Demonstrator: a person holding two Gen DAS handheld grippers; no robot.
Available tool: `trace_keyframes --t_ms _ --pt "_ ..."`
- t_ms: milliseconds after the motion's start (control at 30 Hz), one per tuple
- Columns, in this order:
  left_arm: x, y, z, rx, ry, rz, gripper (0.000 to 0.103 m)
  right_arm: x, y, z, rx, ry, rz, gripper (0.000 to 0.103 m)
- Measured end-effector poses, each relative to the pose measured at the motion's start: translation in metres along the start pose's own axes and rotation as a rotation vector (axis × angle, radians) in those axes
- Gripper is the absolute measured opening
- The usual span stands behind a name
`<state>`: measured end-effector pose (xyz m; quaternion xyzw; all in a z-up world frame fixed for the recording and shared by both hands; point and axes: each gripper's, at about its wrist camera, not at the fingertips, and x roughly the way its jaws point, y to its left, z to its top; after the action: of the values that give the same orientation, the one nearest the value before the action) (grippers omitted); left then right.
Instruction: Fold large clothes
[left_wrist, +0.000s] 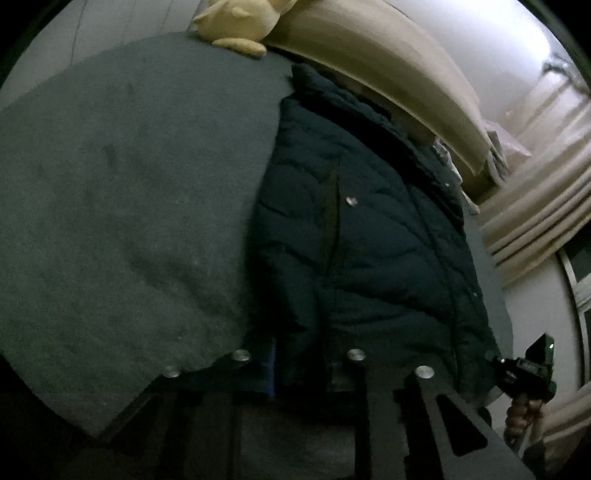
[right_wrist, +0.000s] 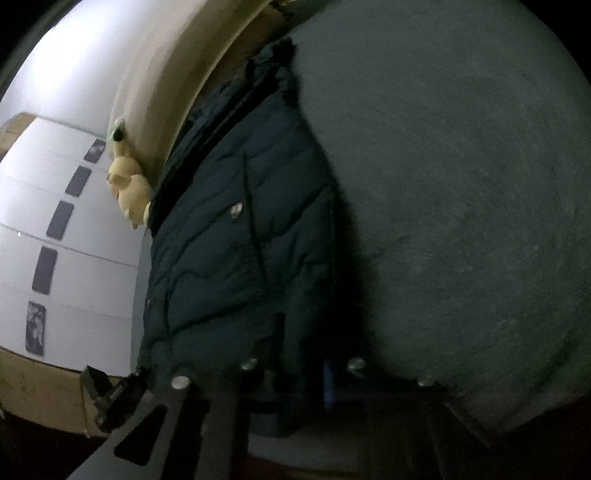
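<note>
A dark navy quilted puffer jacket (left_wrist: 369, 229) lies lengthwise on a grey bed sheet (left_wrist: 122, 192), collar toward the headboard. My left gripper (left_wrist: 299, 373) is at the jacket's near hem, its jaws closed in on the dark fabric. In the right wrist view the same jacket (right_wrist: 229, 240) lies on the sheet (right_wrist: 461, 206), and my right gripper (right_wrist: 303, 376) is at the hem with fabric between its jaws. The right gripper also shows at the far right of the left wrist view (left_wrist: 524, 369). The fingertips are in deep shadow.
A beige padded headboard (left_wrist: 388, 66) runs along the far end of the bed. A yellow plush toy (left_wrist: 236, 26) sits by it and shows in the right wrist view (right_wrist: 129, 184). Curtains (left_wrist: 535, 206) hang on the right. A white wardrobe (right_wrist: 74, 240) stands left.
</note>
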<state>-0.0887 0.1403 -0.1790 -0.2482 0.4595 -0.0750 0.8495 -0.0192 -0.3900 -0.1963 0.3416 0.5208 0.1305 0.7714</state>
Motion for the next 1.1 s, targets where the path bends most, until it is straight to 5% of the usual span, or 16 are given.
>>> trace_keyframes --t_ms 233,400,500,567,600,667,700,767,800,833,867,1100 --pt "-0.031 -0.009 -0.004 0.04 -0.068 -0.006 0.013 -0.011 0.016 -0.011 -0.071 -0.002 0.006 0.011" --pt "-0.032 -0.005 -0.015 0.057 -0.043 0.011 0.014 -0.011 0.005 -0.027 -0.056 0.012 0.012 0.012" --pt "-0.025 -0.004 -0.007 0.03 -0.042 0.027 0.018 -0.012 0.0 -0.025 -0.024 0.01 0.057 0.018" --pt "-0.02 -0.001 -0.001 0.014 -0.042 0.02 0.03 -0.01 0.0 -0.023 -0.011 0.008 0.061 0.022" --pt "-0.018 -0.001 0.0 0.009 -0.044 0.029 0.034 -0.01 0.0 -0.023 -0.016 0.0 0.06 0.03" --pt "-0.011 -0.002 0.001 0.015 -0.031 0.046 0.053 -0.01 -0.007 -0.023 0.012 0.0 0.076 0.067" --pt "-0.008 -0.002 0.0 0.019 -0.018 0.047 0.053 -0.011 -0.009 -0.024 0.031 -0.011 0.088 0.075" --pt "-0.002 -0.005 -0.002 0.035 -0.009 0.056 0.052 -0.012 -0.013 -0.026 0.032 -0.012 0.102 0.071" --pt "-0.002 -0.005 -0.004 0.049 -0.007 0.07 0.047 -0.01 -0.011 -0.026 0.02 -0.007 0.085 0.051" --pt "-0.001 -0.006 -0.005 0.063 0.0 0.07 0.03 -0.006 -0.011 -0.026 0.015 0.015 0.064 0.021" --pt "-0.002 -0.006 -0.004 0.067 0.004 0.062 0.019 -0.004 -0.013 -0.027 0.019 0.038 0.065 0.021" --pt "-0.03 -0.008 -0.007 0.093 -0.045 0.039 0.013 -0.02 0.012 -0.03 -0.088 0.018 0.037 0.011"
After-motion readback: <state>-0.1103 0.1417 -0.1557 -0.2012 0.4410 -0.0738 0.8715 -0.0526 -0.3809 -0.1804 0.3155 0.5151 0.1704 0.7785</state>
